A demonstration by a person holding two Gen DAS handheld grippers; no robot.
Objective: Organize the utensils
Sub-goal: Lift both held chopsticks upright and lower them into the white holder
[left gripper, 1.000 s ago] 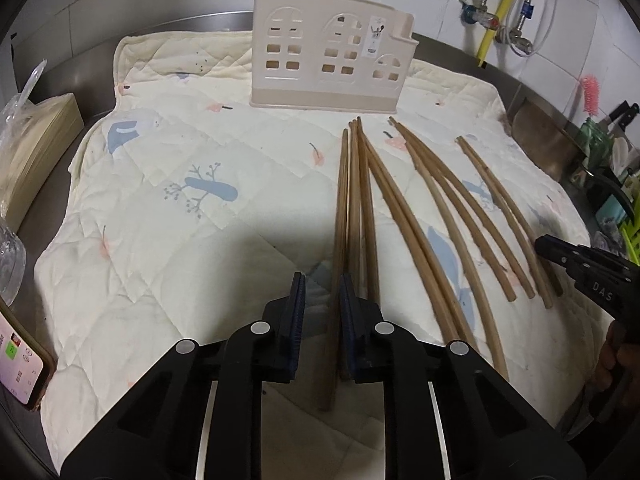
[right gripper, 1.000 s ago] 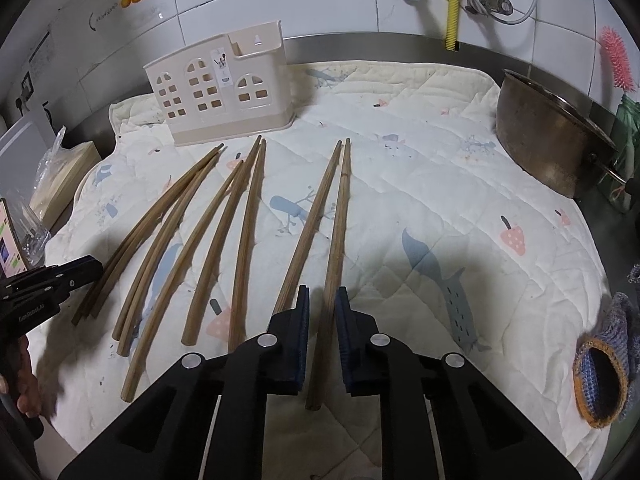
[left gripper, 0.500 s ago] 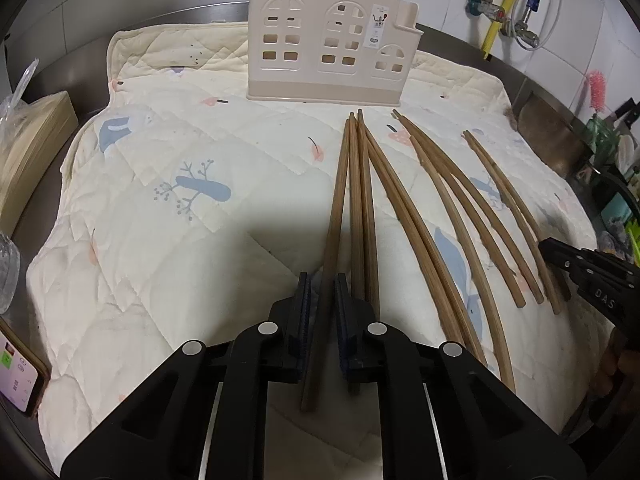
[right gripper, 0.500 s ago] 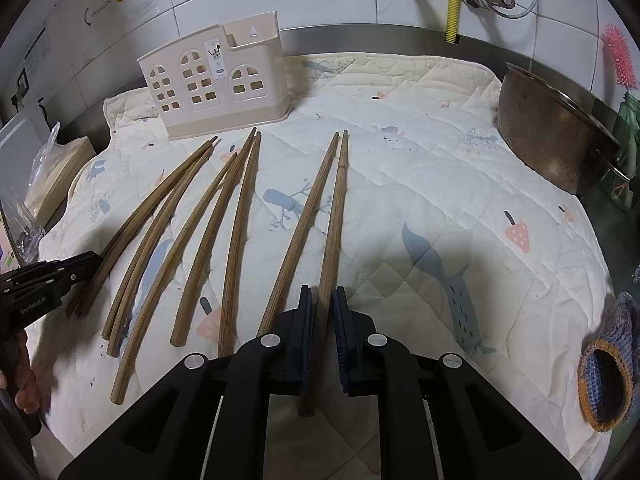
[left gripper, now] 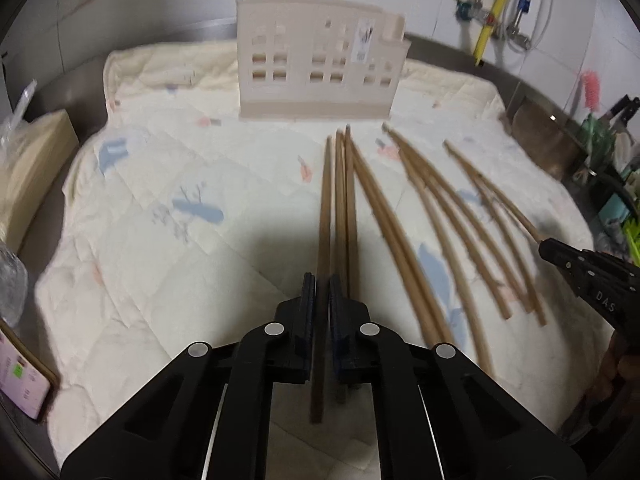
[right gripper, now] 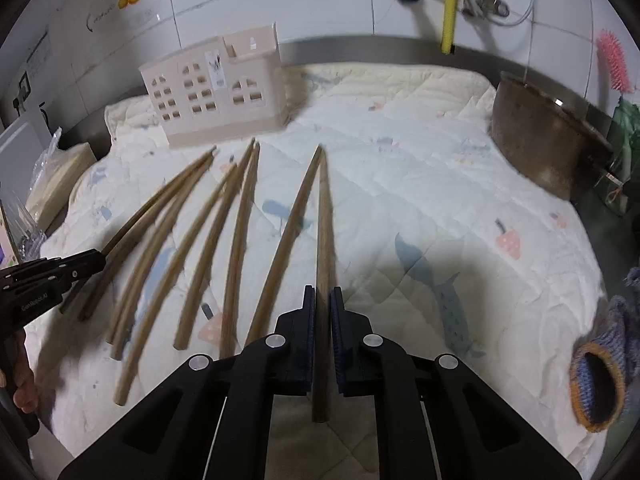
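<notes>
Our left gripper (left gripper: 319, 300) has its two fingers clamped on the leftmost chopstick (left gripper: 325, 208), holding it near its thick end so the shaft runs forward between the blue pads toward the cream utensil holder (left gripper: 320, 56). Our right gripper (right gripper: 322, 312) is likewise closed on the rightmost chopstick (right gripper: 323, 216), gripped near its butt end, with the tip pointing up the quilt. The remaining chopsticks (right gripper: 192, 240) lie fanned out on the quilted mat (right gripper: 440, 168) between our two held ones, thin ends toward the holder, some touching in pairs. The holder stands upright at the far edge of the mat, against the tiled wall, just beyond the chopstick tips. We cannot tell from either view whether the held chopsticks are lifted clear of the mat or lie on it. A metal bowl (right gripper: 548, 140) sits at the right edge of the mat, and a knitted blue pouch (right gripper: 600, 380) lies nearer us on that side.
</notes>
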